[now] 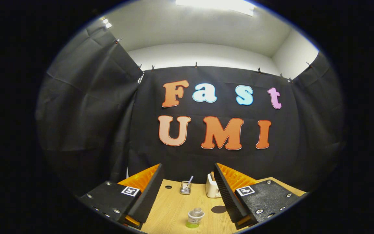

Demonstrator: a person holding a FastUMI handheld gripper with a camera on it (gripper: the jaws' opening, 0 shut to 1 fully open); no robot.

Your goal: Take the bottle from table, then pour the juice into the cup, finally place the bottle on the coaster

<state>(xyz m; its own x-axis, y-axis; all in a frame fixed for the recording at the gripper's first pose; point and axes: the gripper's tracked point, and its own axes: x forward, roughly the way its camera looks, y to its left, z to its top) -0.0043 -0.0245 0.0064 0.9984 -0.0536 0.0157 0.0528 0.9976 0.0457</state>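
Note:
A small bottle (194, 218) with a white label and green juice at its base stands upright on the wooden table (170, 208), low between my two fingers. My gripper (188, 169) is open, held above the table with nothing between its fingers. A dark round coaster (218, 209) lies on the table just right of the bottle, close to the right finger (226, 191). Farther back stands a clear glass cup (185, 187) with a straw or stick in it, roughly midway between the fingers.
A white toaster-like holder (211, 189) stands at the back of the table beside the right finger. A small dark hole (168, 187) marks the tabletop left of the cup. Black cloth walls close the booth behind and on both sides.

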